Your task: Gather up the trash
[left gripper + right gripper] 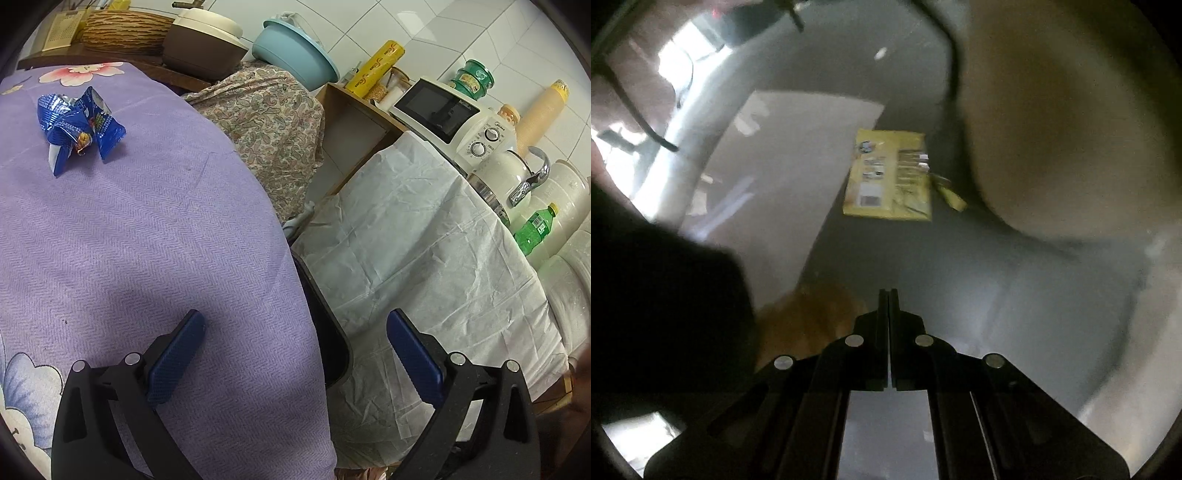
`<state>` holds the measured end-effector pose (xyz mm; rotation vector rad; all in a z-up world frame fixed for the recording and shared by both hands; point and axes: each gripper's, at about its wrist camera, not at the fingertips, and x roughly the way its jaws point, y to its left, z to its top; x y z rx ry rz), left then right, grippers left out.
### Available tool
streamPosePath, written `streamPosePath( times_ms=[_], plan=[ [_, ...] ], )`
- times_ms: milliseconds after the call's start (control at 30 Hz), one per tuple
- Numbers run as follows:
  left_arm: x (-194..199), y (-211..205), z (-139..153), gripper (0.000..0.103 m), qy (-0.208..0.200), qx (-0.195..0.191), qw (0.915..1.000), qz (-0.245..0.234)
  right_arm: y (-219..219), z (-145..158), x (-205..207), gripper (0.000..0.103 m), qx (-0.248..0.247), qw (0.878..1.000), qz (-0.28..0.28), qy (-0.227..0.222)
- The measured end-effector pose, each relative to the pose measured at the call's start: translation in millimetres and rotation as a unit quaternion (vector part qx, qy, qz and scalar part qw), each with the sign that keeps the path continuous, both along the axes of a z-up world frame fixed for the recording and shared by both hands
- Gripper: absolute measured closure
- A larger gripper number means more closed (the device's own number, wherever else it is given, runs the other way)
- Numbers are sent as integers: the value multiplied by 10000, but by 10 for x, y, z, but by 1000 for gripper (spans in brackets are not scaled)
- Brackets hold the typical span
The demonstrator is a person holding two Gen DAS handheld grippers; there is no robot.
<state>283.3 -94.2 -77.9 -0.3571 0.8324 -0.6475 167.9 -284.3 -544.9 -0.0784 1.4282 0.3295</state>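
Blue crumpled snack wrapper (79, 123) is shown uncollected on the lavender-covered tabletop (155, 229), well ahead of the spread, empty left hand-held gripper (295, 354). The right hand-held gripper (888, 295) is pressed together, empty; a yellow packet (890, 177) lies beyond it, apparently binned.

The left gripper (295, 332) has two black plastic fingers, each faced on its inner side with a long blue pad (173, 363) of fine dimpled texture. Black linkage arms behind the pads carry round silver pins, two to a side. The right gripper (888, 295) is of the same black build, with four silver pins across its linkage and long slots cut in its arms.
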Motion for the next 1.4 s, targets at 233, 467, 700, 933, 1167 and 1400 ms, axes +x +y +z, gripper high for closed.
streamPosePath(
  times_ms=[233,467,700,933,1167,1400],
  plan=[
    [-31,23,0,6,-7,27,10000,79,-309,758,-304,101,-34,9988,128,-465],
    [-23,29,0,6,-1,-41,10000,81,496,-116,67,37,-45,9978,531,-402],
    [-19,31,1,6,0,-47,10000,84,898,-1045,739,37,-292,9970,715,107],
    [6,12,12,6,2,-60,9999,102,983,-1543,1272,37,-298,9942,1020,140],
    [14,5,15,6,1,-60,9999,105,1029,-1899,1434,34,-729,9879,1279,492],
    [11,6,13,6,-2,-59,9999,112,937,-1750,1356,96,-590,9941,693,597]
  ],
)
